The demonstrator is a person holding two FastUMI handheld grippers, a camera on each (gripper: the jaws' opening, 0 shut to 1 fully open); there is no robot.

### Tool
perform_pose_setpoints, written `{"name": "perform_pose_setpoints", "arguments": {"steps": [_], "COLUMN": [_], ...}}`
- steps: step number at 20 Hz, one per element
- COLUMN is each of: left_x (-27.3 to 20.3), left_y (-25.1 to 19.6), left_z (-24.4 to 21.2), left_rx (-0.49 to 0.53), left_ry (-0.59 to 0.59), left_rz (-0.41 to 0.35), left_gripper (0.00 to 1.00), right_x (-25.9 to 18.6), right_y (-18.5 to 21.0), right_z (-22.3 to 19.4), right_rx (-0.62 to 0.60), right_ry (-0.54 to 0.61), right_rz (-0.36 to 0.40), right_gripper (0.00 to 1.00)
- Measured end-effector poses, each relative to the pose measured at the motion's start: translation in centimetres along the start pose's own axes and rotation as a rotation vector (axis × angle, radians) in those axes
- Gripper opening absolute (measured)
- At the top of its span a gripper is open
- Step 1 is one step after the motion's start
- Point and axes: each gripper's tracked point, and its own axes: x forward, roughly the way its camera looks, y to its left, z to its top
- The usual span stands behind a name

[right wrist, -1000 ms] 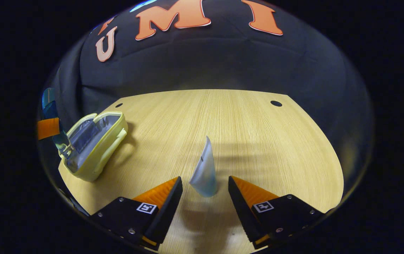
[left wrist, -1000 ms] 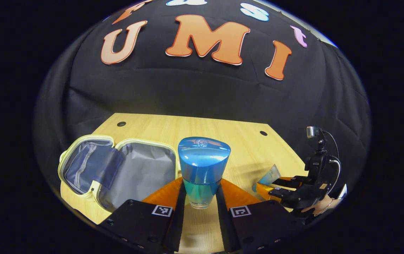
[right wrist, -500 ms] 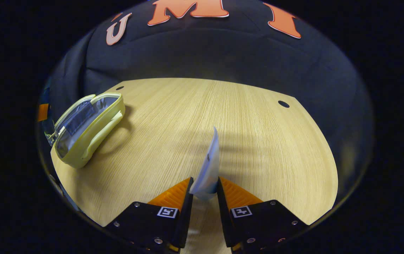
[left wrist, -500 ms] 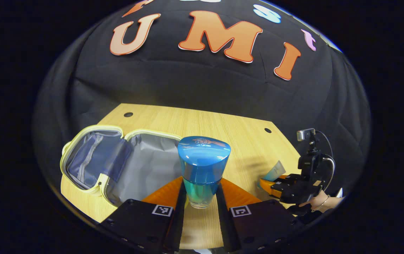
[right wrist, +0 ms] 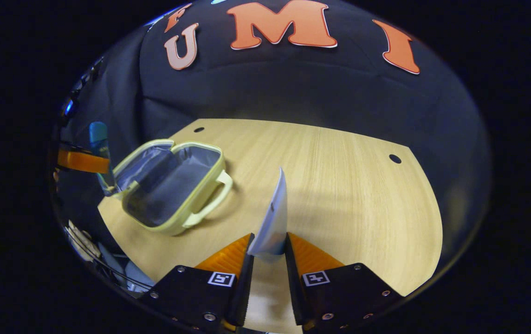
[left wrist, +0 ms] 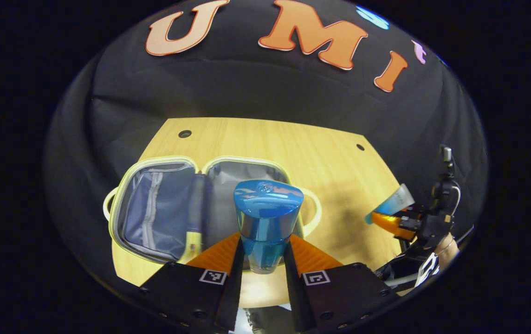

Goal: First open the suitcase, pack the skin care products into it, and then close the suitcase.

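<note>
Suitcase [left wrist: 163,208] lies open, pale yellow with grey lining.

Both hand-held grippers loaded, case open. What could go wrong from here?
1. The left hand-held gripper grips the blue-capped bottle near its base, below the broad cap; top-heavy, it may tip or slip on release.
2. The right hand-held gripper pinches the squeeze tube at its low end, so it may swing or slide out.
3. The suitcase is small; both hands arriving together could collide or nudge it across the table.
</note>
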Motion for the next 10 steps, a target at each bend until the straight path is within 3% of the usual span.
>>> {"name": "perform_pose_setpoints", "arguments": {"steps": [5,10], "left_x": [4.3,9.4], "left_y": [3.4,2.6], "left_z": [0.6,0.3], "left_rx": [0.037,0.071], "left_ry": [0.135,0.256], "left_rz": [-0.009,-0.023], "left_gripper": [0.45,0.45], "right_x": [-1.7,-2.9], "right_y": [4.9,6.3], "right_z": [1.7,1.1], "right_rx": [0.099,0.169], "right_ry": [-0.002,-0.001], "right_rz": [0.036,-0.015], "right_gripper": [0.39,0.39]}}
